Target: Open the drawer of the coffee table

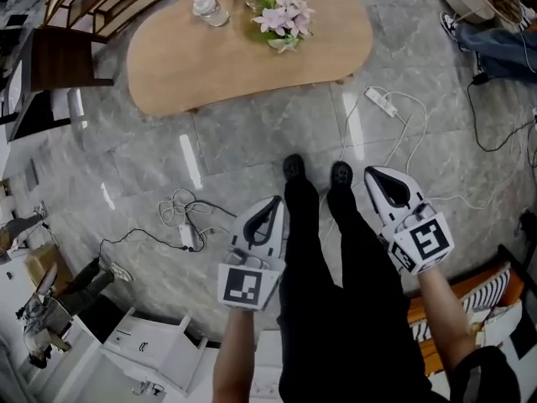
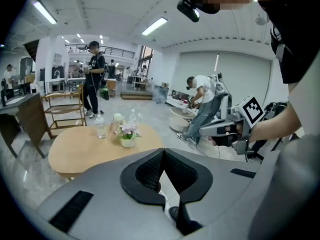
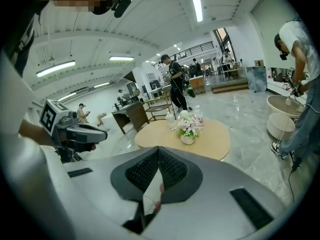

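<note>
Two in hand, lower frame: left hand-held gripper, right hand-held gripper — one desk at top, with one flower pot, two bottles — two power strips on the floor

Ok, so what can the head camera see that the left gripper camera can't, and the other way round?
Only the head view: the white power strip and a tangled cable on the floor. Only the left gripper view: the ceiling lights and a standing person in black. Both: the wooden coffee table with its flowers and water bottle, plus the right gripper, which is shut.
</note>
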The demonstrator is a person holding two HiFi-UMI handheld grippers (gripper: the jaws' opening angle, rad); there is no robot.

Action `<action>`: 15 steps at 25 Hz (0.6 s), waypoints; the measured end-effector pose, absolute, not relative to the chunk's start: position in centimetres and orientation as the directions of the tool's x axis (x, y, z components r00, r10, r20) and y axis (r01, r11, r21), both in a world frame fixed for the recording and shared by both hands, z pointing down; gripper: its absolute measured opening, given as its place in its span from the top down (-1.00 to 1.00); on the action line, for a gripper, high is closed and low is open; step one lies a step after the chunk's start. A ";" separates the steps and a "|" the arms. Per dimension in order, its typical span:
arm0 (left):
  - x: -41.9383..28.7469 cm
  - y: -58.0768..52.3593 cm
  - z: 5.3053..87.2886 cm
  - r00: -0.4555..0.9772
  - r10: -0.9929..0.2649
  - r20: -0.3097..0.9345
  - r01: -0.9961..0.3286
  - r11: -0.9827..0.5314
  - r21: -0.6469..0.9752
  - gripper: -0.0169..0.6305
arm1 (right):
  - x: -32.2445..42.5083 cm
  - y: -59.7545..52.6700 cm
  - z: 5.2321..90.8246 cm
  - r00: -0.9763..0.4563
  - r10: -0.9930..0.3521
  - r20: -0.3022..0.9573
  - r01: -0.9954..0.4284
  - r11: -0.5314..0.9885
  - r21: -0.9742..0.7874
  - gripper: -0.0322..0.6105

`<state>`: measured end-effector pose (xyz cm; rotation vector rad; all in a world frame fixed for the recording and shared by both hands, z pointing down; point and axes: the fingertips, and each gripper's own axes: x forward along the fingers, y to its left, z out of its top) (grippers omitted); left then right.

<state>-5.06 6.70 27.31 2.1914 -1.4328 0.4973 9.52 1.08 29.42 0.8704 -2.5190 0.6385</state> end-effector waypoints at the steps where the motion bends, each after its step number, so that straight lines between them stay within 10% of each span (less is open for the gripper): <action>1: -5.3 6.2 28.6 0.410 -0.733 0.543 -0.911 -0.365 0.195 0.91 | 9.0 0.8 30.5 -0.722 -0.469 0.509 -0.656 0.699 -0.286 0.86; 15: -8.2 1.7 51.5 0.598 -0.563 0.570 -0.793 -0.519 0.319 0.91 | 6.0 -2.9 50.7 -0.634 -0.440 0.636 -0.695 0.686 -0.218 0.86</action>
